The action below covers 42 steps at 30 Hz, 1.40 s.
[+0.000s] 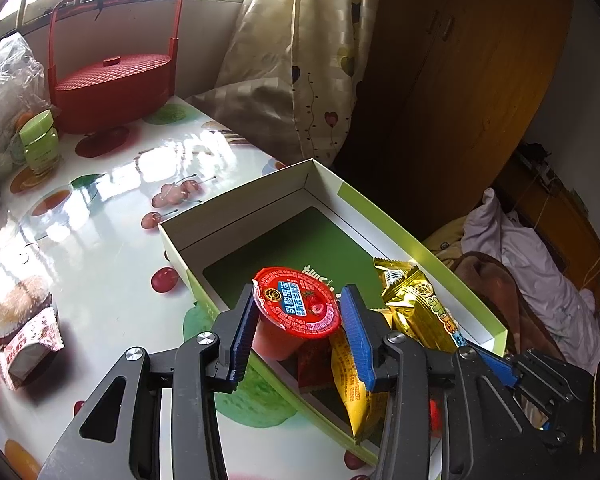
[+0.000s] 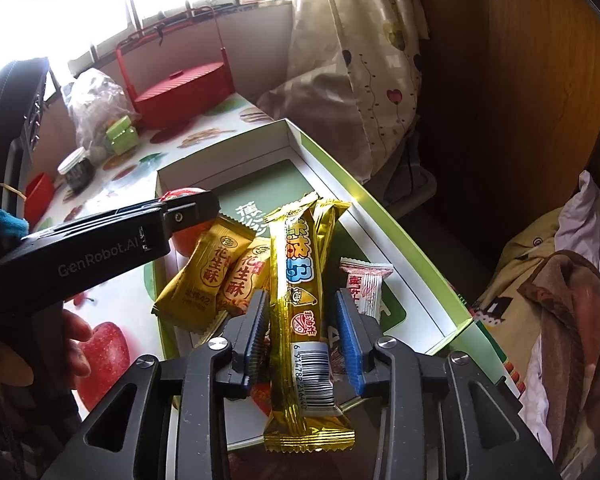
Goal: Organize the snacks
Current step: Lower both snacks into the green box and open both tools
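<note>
An open white-and-green box (image 1: 236, 210) lies on the fruit-print table (image 1: 100, 240). My left gripper (image 1: 300, 296) is shut on a red jelly cup (image 1: 296, 304), holding it tilted over the box's near corner. In the right wrist view this same gripper (image 2: 192, 208) reaches in from the left. A long gold snack bar (image 2: 300, 300) lies in the box between the jaws of my right gripper (image 2: 302, 296). The jaws are open, with gaps on both sides of the bar. Two yellow peanut packets (image 2: 204, 276) and a white-red packet (image 2: 364, 284) also lie in the box.
A wrapped cake (image 1: 24, 332) sits on the table at the left. A red lidded basket (image 1: 108, 88), a green jar (image 1: 40, 144) and a plastic bag (image 1: 8, 80) stand at the back. A curtain (image 1: 324, 60) hangs behind the table. Bedding (image 1: 520, 264) lies beyond the table's right edge.
</note>
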Available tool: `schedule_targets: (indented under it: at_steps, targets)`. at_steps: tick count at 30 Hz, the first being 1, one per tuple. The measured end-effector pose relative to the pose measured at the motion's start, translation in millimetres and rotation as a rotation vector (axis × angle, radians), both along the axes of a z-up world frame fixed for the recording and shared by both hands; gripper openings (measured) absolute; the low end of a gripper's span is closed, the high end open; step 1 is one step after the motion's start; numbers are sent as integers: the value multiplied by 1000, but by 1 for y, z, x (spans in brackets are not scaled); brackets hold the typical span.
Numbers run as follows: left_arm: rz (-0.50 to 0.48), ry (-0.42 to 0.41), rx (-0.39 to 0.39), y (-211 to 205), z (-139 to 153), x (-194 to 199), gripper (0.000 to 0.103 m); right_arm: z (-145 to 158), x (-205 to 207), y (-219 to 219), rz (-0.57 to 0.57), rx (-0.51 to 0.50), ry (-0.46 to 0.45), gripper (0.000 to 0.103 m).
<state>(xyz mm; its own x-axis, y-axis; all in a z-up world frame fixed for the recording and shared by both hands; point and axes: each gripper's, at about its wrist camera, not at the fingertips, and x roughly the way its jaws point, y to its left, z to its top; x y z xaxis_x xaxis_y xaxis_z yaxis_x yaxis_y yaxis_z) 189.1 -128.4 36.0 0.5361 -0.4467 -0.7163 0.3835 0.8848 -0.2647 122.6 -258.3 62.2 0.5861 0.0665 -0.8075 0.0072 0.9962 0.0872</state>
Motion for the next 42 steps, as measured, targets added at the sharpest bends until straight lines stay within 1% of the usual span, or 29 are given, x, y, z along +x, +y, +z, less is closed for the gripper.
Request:
schedule_targets:
  at_steps: [2,4,5,9,17,25,32,42]
  targets:
    - [4,1,-2,1,1,-1,44,0,0,1,0,1,-3,39]
    - [-2,-5,-5,1,3,-4,52,1,-1,2,-1,0,-6,43]
    - [-4,-5,-10,1,4,-5,53,2,-1,2,-2,-1,-6,44]
    - [-2,-8,-14,3,7,-8,53,4,-6,3,-7,-4,-10,46]
    - [10,-27,-24,6,16,-16,53,11,-12,3,-18,-1,-33,48]
    - [13,-51,-37,12,28,-26,53,17,-17,5,-16,6,-49,51]
    - [16,-67,-43,18,35,-36,54,22,-20,8,-12,7,-62,52]
    - [45,-106,-37,34,49,-55,54,29,-25,15,-3,4,-82,53]
